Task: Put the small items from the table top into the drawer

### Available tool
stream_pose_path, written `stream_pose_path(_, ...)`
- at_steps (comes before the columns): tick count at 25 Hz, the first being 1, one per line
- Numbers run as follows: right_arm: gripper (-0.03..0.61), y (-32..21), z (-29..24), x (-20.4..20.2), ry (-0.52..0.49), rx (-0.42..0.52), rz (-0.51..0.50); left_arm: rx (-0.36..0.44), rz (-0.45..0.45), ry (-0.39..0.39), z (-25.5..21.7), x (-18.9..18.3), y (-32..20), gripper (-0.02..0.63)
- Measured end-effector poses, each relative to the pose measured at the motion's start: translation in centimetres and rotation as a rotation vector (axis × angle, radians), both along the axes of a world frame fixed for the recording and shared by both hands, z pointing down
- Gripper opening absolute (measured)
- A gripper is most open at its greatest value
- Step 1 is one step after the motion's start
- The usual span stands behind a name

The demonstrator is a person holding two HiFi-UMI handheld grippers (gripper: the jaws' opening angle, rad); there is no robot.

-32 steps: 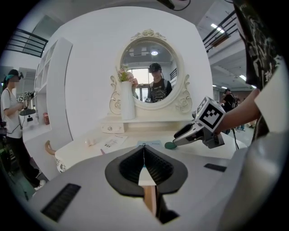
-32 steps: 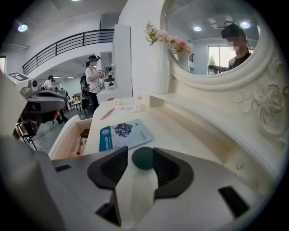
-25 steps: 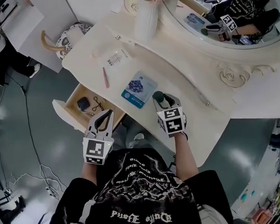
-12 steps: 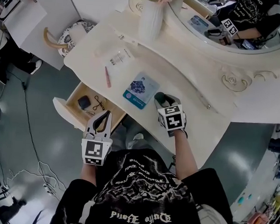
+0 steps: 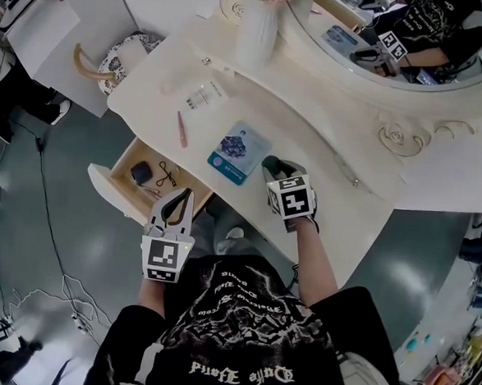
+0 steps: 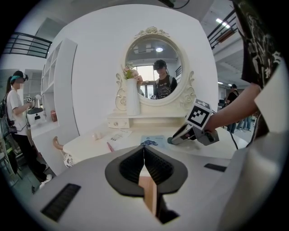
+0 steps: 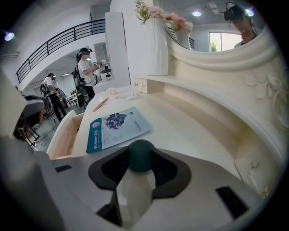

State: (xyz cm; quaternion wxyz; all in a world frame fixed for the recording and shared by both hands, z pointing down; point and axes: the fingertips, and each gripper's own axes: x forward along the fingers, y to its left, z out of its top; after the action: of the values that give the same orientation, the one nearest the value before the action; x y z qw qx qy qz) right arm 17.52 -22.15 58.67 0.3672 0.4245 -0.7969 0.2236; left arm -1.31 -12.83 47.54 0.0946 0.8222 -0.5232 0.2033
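Note:
A white tube with a dark green cap (image 7: 135, 185) lies between the jaws of my right gripper (image 7: 141, 158), low over the dressing table (image 5: 325, 160). The jaws have just been closing and now press on it. Its cap (image 5: 270, 162) pokes out past the right gripper (image 5: 273, 167), just right of a blue face-mask sachet (image 5: 240, 150). A pink pen (image 5: 181, 130) and a clear labelled packet (image 5: 200, 96) lie further left. My left gripper (image 5: 181, 195) is shut and empty, at the near edge of the open drawer (image 5: 101, 188).
The drawer holds a dark blue item (image 5: 141, 172) and a thin black wire piece (image 5: 167, 175). A white vase (image 5: 256, 28) of flowers and an oval mirror (image 5: 447, 74) stand at the back. People stand in the room beyond (image 7: 86, 72).
My right gripper has tilted a little with the tube still between its jaws. The left gripper has stayed where it was.

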Motion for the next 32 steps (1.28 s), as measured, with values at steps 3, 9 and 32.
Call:
stream_pose_path(3, 0.147, 0.0, -0.1, 0.0, -0.004, 0.006, 0.000, 0.000, 0.005, 0.001, 0.0, 0.4, 0.2, 0.015)
stream_pose_path(9, 0.102, 0.0, -0.2, 0.2, -0.008, 0.000, -0.008, -0.004, 0.009, -0.002, 0.0, 0.9, 0.7, 0.015)
stream_pose_path(32, 0.043, 3.4, -3.4, -2.1, -0.079, 0.087, -0.093, 0.013, -0.041, -0.006, -0.6, 0.7, 2.0, 0.015)
